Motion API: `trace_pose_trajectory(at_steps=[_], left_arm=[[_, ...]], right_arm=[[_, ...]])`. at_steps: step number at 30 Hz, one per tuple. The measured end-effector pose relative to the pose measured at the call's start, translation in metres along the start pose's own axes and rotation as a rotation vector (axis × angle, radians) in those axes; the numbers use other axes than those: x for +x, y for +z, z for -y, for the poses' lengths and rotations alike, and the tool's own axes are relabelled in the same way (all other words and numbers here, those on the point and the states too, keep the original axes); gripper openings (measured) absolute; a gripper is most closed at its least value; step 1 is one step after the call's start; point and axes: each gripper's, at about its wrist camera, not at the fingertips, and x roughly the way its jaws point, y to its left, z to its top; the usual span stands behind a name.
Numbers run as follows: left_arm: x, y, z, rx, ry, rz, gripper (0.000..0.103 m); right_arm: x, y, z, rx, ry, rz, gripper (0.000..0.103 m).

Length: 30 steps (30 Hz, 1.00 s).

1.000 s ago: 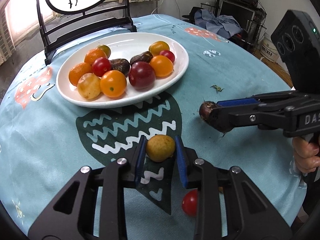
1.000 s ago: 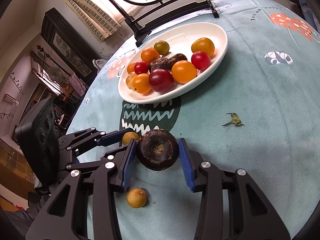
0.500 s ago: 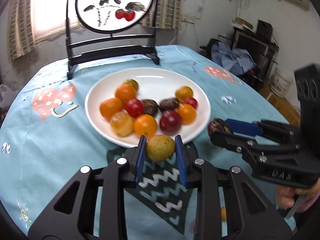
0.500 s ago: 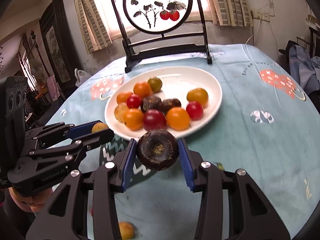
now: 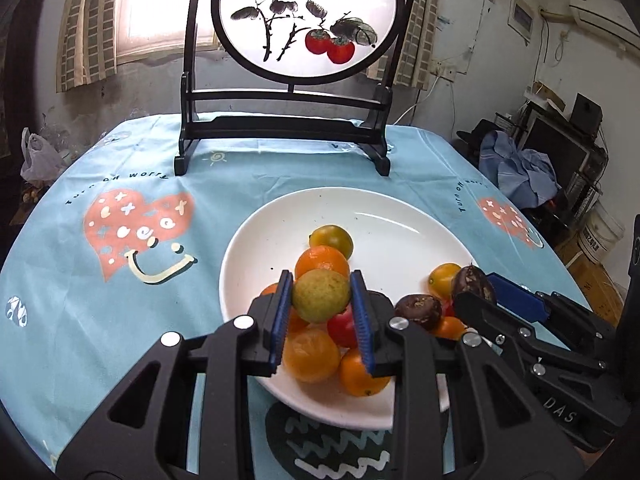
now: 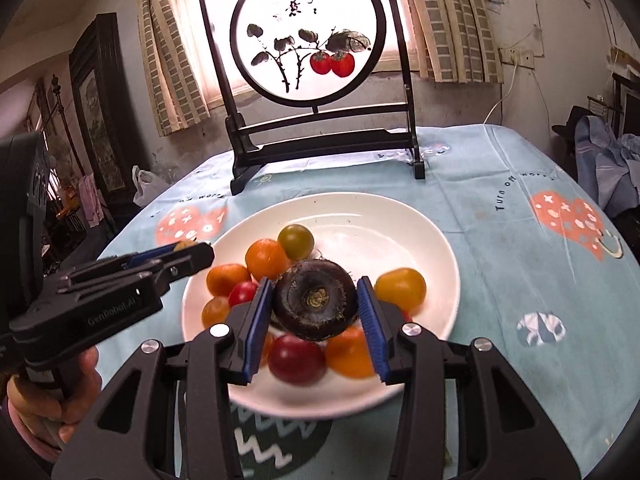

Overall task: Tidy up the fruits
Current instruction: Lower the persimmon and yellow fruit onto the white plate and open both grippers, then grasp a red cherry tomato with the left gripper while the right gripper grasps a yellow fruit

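The left claw [image 5: 321, 312] was closed to a narrow gap on a yellow-green fruit [image 5: 321, 296], its blue pads touching both sides, and held it raised above the near part of the white plate [image 5: 256, 248]. The right claw [image 6: 316, 316] was likewise clamped on a dark brown fruit [image 6: 315, 299], stem scar facing the camera, raised above the plate's middle. The plate rested on the counter [image 5: 100, 320], covered with a blue printed cloth, and held a loose cluster of small round fruits: orange ones, red ones, one greenish-yellow fruit [image 6: 295, 242] at the far edge, and one dark brown piece [image 5: 419, 311]. An exact count was not possible, since the claws hid several. A framed round painting [image 5: 308, 20] stood behind the plate.
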Motion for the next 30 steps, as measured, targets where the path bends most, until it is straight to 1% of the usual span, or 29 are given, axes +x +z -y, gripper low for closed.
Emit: trace_pose_trajectory(at_steps=[2,3,4,6,8,10,12,14,19,20,22,25,28,30], left_arm=[[0.009,0.001,-0.003,-0.012,0.014,-0.011,0.031],[0.009,0.001,-0.005,-0.023,0.021,-0.007,0.048],[0.008,0.002,-0.007,-0.039,0.03,0.004,0.065],[0.0,0.002,-0.01,-0.058,0.042,0.037,0.071],[-0.007,0.003,-0.012,-0.062,0.027,0.039,0.073],[-0.015,-0.001,-0.013,-0.077,0.033,0.037,0.089],[-0.025,-0.008,-0.016,-0.093,0.048,0.049,0.09],[-0.031,-0.018,-0.017,-0.09,0.057,0.035,0.093],[-0.044,-0.045,-0.021,-0.101,0.048,-0.007,0.095],[-0.046,-0.05,-0.021,-0.097,0.045,-0.014,0.095],[-0.049,-0.061,-0.018,-0.065,0.05,-0.043,0.096],[-0.053,-0.072,-0.011,-0.01,0.064,-0.07,0.096],[-0.06,-0.078,-0.003,0.04,0.048,-0.072,0.096],[-0.064,-0.081,0.0,0.067,0.052,-0.063,0.097]], right_arm=[[0.009,0.003,0.002,0.005,0.014,-0.01,0.044],[0.012,0.004,0.004,0.011,0.022,-0.014,0.044],[0.011,0.004,0.004,0.017,0.022,-0.014,0.047],[0.007,0.004,0.005,0.026,0.032,-0.013,0.047],[-0.003,0.005,0.005,0.029,0.047,0.001,0.048],[-0.012,0.003,0.003,0.022,0.052,0.007,0.049],[-0.021,-0.004,0.001,0.001,0.049,0.007,0.052],[-0.027,-0.012,-0.003,-0.024,0.048,-0.005,0.055],[-0.045,-0.04,-0.009,-0.056,0.144,-0.099,0.056],[-0.049,-0.047,-0.01,-0.065,0.159,-0.117,0.059],[-0.055,-0.062,-0.013,-0.082,0.159,-0.154,0.062],[-0.058,-0.078,-0.02,-0.13,0.149,-0.225,0.062],[-0.068,-0.091,-0.03,-0.208,0.18,-0.25,0.063],[-0.075,-0.1,-0.038,-0.258,0.199,-0.264,0.063]])
